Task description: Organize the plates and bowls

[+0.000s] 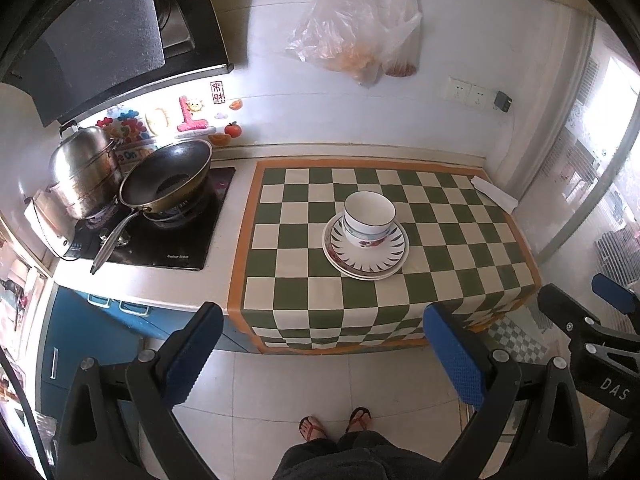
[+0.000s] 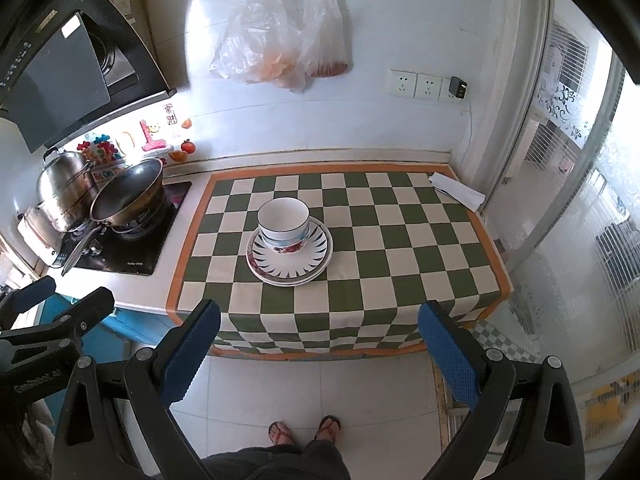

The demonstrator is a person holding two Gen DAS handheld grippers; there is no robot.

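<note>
White bowls (image 1: 370, 216) are nested in a stack on stacked plates (image 1: 366, 254) in the middle of the green-checked cloth (image 1: 304, 280). The same bowls (image 2: 283, 222) and plates (image 2: 289, 262) show in the right wrist view. My left gripper (image 1: 322, 320) is open and empty, held back over the floor short of the counter's front edge. My right gripper (image 2: 318, 320) is also open and empty, held back the same way. The right gripper's fingers (image 1: 612, 292) show at the right edge of the left wrist view.
A wok (image 1: 168, 178) and a steel steamer pot (image 1: 82, 170) sit on the stove (image 1: 160, 248) at the left. A folded white paper (image 1: 494, 194) lies at the cloth's far right corner. Plastic bags (image 1: 360, 28) hang on the wall. A sliding glass door (image 2: 580, 220) stands at the right.
</note>
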